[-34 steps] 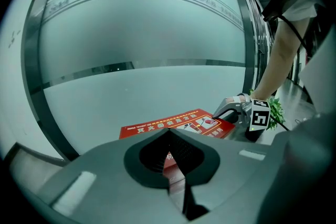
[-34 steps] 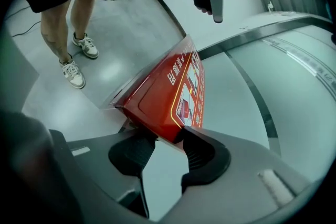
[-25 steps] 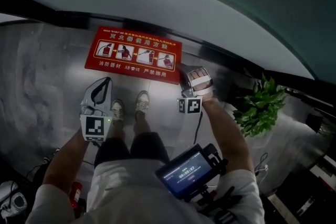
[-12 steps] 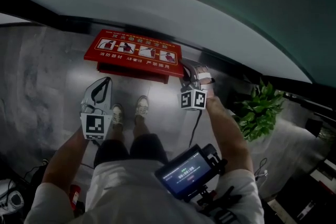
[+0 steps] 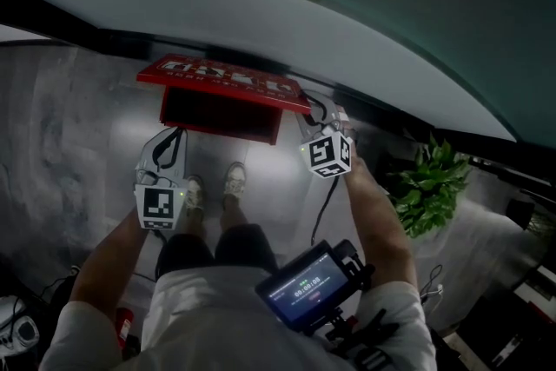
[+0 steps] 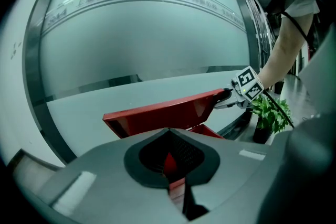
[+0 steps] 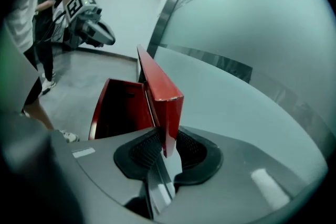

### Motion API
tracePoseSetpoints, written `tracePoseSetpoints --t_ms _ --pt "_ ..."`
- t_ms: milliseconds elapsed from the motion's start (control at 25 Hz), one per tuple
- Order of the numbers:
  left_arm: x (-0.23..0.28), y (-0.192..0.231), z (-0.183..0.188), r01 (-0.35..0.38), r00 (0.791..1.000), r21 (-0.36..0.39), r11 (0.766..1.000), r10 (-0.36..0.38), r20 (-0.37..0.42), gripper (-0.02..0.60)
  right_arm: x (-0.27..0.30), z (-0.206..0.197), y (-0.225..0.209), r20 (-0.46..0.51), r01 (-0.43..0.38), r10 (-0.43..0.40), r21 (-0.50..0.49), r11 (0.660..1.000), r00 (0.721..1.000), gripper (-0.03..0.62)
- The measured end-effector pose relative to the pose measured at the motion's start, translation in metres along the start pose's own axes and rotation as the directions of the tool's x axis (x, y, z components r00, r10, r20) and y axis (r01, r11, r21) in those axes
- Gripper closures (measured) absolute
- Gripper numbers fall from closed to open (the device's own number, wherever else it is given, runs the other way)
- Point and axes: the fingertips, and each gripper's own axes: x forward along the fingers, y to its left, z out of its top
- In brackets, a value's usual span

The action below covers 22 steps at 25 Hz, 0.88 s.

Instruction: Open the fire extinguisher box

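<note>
The red fire extinguisher box [image 5: 217, 115] sits on the grey floor [image 5: 69, 143] at the foot of a curved glass wall [image 5: 261, 22], just ahead of the person's shoes [image 5: 234, 175]; its lid [image 5: 224, 79] is lifted at the front and tilts up towards the wall, so the box stands open; the inside is dark and what it holds cannot be made out; the lid's printed top faces up and away, too foreshortened to read

The right gripper [image 5: 313, 110] is clamped on the lid's front right corner; in the right gripper view that red corner [image 7: 164, 107] stands between the pads, which press on it although the jaws have just eased a touch wider; the left gripper view shows the same grip from the side, the right gripper's tips at the raised lid's end [image 6: 227, 96]

The left gripper [image 5: 176, 135] hangs in front of the box's left side, apart from it, jaws together with nothing between them

A potted plant [image 5: 430, 182] stands well off to the right by the wall; a small monitor [image 5: 306, 284] is mounted at the person's chest
</note>
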Motion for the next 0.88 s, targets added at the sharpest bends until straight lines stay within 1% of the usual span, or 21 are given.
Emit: tracePoseSetpoints --t_ms 80,160,280,600,880 --pt "0.0 0.001 0.002 -0.003 1.0 0.003 1.0 0.003 0.01 0.58 0.002 0.004 -0.009 0.016 -0.019 0.017 0.095 0.995 1.0 0.497" --pt "0.001 0.003 0.003 -0.005 1.0 0.018 1.0 0.005 0.018 0.58 0.006 0.008 -0.018 0.035 -0.032 0.026 0.181 0.983 0.999 0.497" --pt "0.001 0.004 0.005 -0.011 1.0 0.024 1.0 0.01 0.021 0.58 0.01 0.011 -0.031 0.058 -0.035 0.02 0.271 0.962 0.998 0.497" --pt "-0.001 0.008 0.002 -0.018 1.0 0.017 1.0 0.018 0.015 0.58 0.026 0.013 -0.053 0.071 -0.055 0.028 0.409 0.911 0.997 0.496" --pt "0.009 0.011 0.0 -0.016 1.0 0.009 1.0 0.016 0.009 0.58 0.043 0.006 -0.068 0.07 -0.07 0.04 0.498 0.864 0.997 0.493"
